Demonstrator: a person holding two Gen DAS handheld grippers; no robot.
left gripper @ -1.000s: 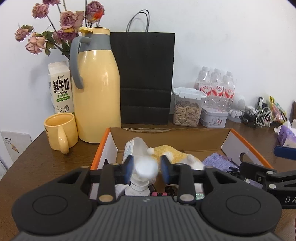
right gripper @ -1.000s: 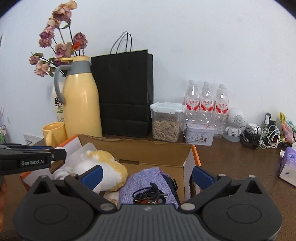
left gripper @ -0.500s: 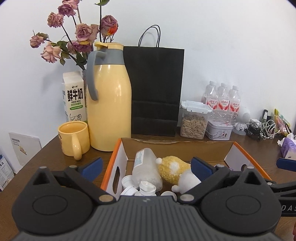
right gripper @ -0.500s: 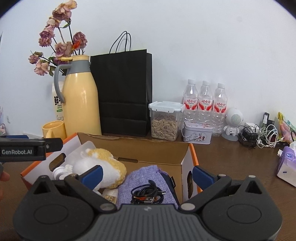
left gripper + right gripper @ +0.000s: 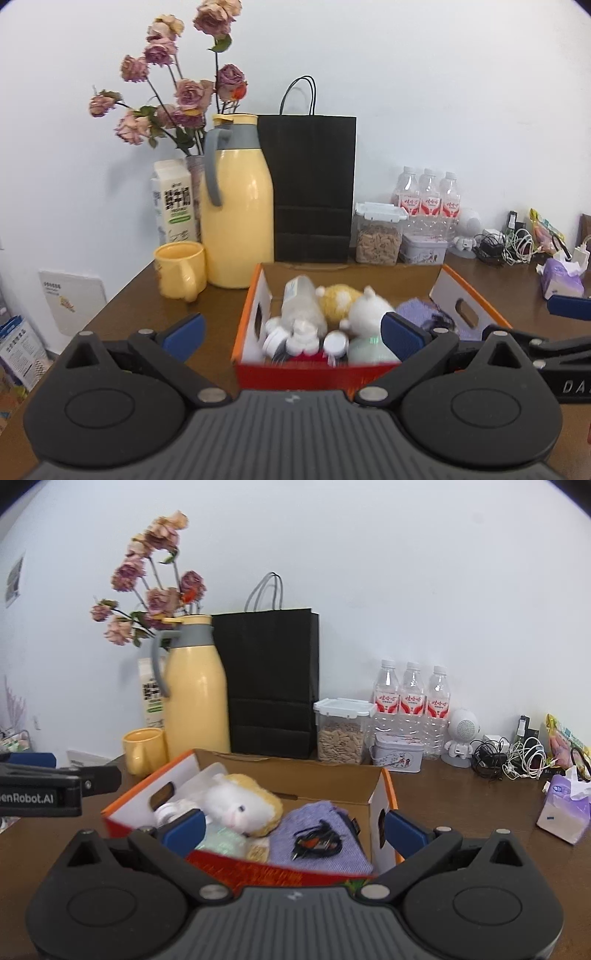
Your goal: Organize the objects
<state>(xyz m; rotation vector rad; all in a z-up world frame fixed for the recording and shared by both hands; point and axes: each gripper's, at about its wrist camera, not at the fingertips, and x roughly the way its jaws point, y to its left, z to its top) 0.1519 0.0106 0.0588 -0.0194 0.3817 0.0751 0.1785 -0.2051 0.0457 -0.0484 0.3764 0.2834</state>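
Now left gripper (image 5: 291,334) jaws wide, white bottle (image 5: 301,308) released in box (image 5: 314,373)

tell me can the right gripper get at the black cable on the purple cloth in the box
Probably yes. The right gripper is open and empty, and the black cable lies exposed on top of the purple cloth, nothing covering it. The box is open-topped, so only its front wall needs clearing.

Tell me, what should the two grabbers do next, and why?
Probably reach the right hand-held gripper toward the purple tissue pack, which sits loose on the table outside the box. Both it and the left hand-held gripper are open and hold nothing, and the plush toy, bottles and purple cloth already lie inside.
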